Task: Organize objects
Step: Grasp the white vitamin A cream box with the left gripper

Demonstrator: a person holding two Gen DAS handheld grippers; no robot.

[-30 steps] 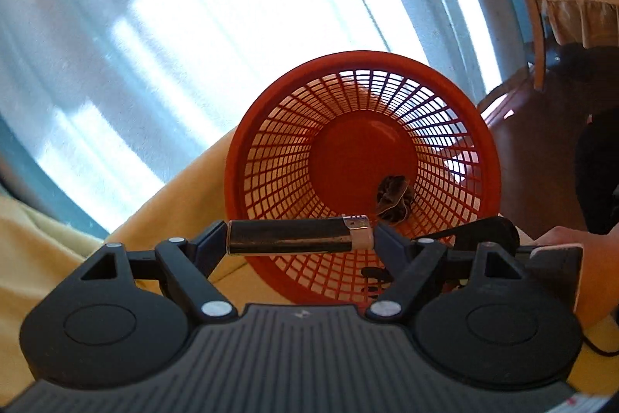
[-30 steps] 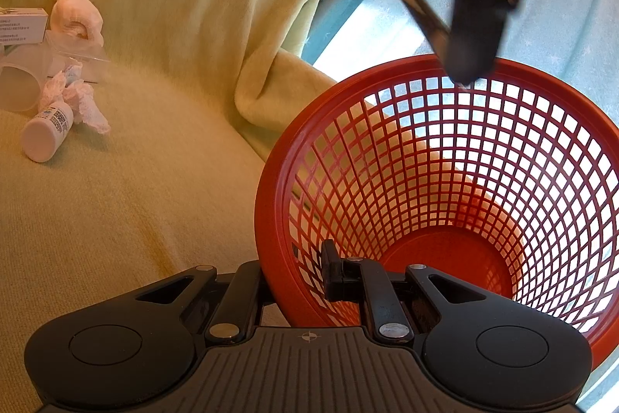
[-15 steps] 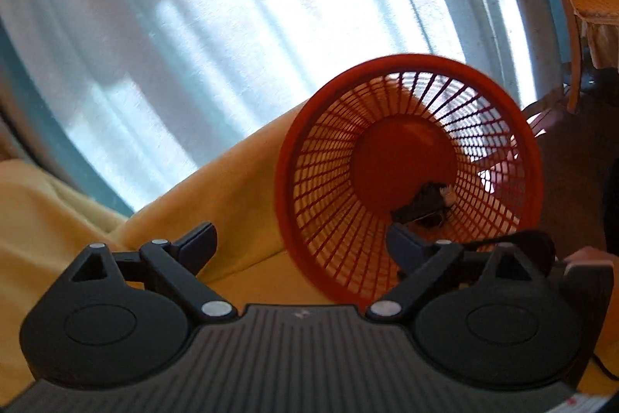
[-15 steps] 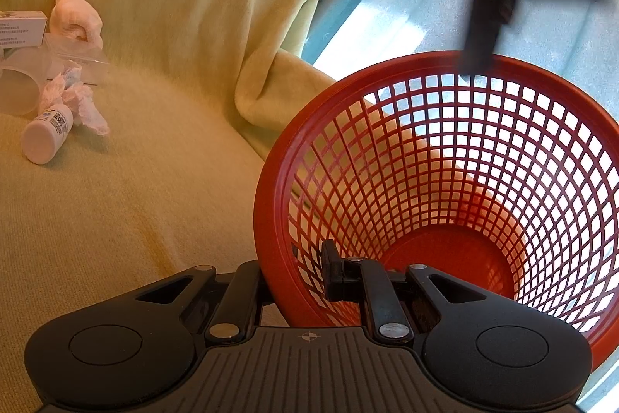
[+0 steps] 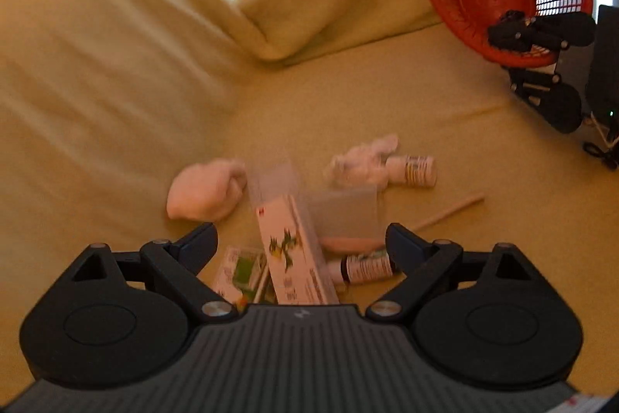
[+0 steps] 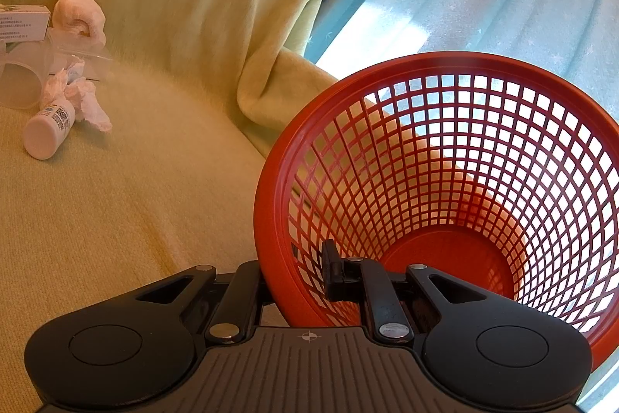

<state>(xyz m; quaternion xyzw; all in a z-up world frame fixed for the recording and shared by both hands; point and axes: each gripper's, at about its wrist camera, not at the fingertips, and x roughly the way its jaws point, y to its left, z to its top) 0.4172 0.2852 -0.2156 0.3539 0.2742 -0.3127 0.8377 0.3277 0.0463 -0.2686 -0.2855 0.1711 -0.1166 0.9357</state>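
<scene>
Red mesh basket [image 6: 445, 157] rim pinched by right hand-held gripper [image 6: 298, 281]; left hand-held gripper [image 5: 300, 244] spread, empty.

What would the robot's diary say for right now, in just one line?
left gripper: open, empty, over white carton | right gripper: shut on red basket rim | basket tilted on yellow blanket

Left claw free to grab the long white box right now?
Probably yes: the left claw is open with the long white box lying between its fingers; a clear plastic piece touches it but hardly blocks.
</scene>
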